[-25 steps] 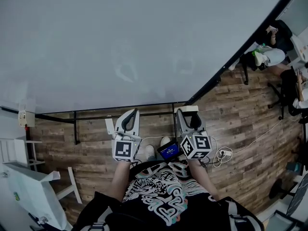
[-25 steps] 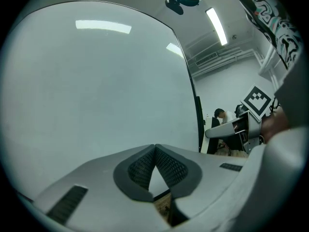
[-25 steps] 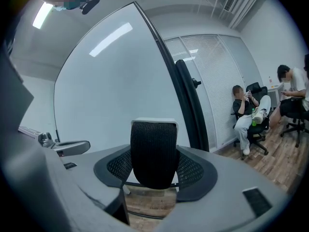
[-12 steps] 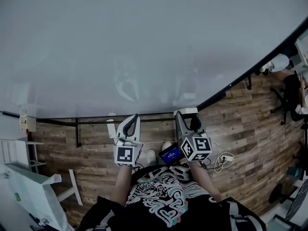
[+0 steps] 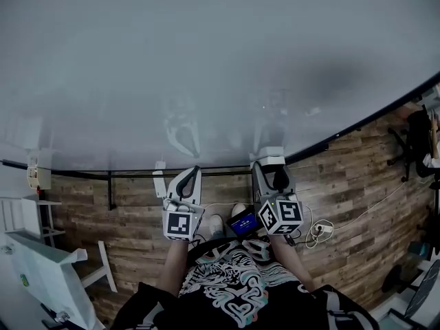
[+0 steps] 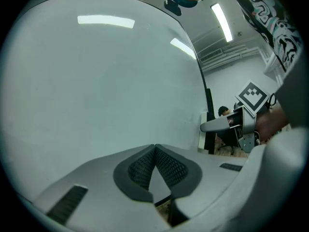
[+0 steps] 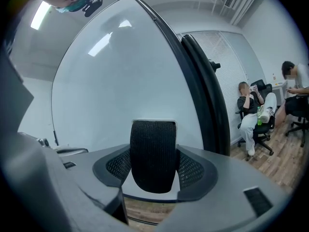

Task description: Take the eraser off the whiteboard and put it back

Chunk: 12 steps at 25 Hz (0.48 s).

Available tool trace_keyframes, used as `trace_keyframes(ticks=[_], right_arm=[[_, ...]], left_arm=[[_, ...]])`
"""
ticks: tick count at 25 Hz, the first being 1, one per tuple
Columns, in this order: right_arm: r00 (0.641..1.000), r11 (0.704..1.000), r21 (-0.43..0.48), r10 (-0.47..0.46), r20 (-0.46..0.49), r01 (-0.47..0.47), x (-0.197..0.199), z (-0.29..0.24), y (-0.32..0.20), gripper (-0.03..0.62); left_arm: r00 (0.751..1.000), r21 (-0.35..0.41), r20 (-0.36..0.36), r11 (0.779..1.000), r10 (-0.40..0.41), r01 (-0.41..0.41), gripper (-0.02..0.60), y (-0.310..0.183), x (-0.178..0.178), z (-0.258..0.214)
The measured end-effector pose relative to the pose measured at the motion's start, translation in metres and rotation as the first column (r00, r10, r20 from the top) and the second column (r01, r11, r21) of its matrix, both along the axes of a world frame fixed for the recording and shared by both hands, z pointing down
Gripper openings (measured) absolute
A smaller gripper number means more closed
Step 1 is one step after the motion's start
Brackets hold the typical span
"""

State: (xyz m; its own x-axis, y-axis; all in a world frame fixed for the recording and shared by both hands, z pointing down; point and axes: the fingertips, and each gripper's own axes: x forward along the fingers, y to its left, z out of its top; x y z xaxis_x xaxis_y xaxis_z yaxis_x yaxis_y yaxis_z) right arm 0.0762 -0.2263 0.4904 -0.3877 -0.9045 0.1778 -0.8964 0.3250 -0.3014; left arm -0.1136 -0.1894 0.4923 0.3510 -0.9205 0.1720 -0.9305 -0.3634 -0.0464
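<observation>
- Head view: the left gripper (image 5: 190,173) and right gripper (image 5: 273,172) are both held just under the whiteboard's (image 5: 206,67) lower edge, side by side. The eraser (image 5: 269,159) sits in the right one, right at that edge.
- Left gripper view: the left gripper (image 6: 154,162) faces the whiteboard (image 6: 96,81), its jaws pressed together and empty.
- Right gripper view: the right gripper (image 7: 153,168) is clamped on the black eraser (image 7: 153,151), close in front of the whiteboard (image 7: 120,76). I cannot tell if they touch.

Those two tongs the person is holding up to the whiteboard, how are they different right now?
The left tongs are shut tip to tip and empty; the right tongs are clamped on the black-faced eraser. In the head view, the right tongs reach slightly nearer the whiteboard than the left tongs. Both point at the board.
</observation>
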Motion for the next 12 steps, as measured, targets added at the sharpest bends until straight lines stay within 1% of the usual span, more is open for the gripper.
trace_keyframes(ticks=[4,7,12], right_arm=[[1.0,1.0,-0.002,0.01,0.001,-0.01,0.0,0.0,0.0,0.261],[0.999,0.999,-0.016,0.036,0.011,-0.036,0.006,0.001,0.002,0.27],[0.998,0.997,-0.037,0.062,0.017,-0.061,0.005,0.003,0.022,0.273]], left_arm=[[1.0,-0.006,0.0,1.0,0.007,-0.007,0.026,0.0,-0.002,-0.002],[1.0,0.011,-0.014,1.0,0.017,-0.017,0.026,0.003,-0.002,-0.007],[0.999,-0.003,-0.032,0.999,0.036,-0.037,0.026,0.018,-0.008,-0.007]])
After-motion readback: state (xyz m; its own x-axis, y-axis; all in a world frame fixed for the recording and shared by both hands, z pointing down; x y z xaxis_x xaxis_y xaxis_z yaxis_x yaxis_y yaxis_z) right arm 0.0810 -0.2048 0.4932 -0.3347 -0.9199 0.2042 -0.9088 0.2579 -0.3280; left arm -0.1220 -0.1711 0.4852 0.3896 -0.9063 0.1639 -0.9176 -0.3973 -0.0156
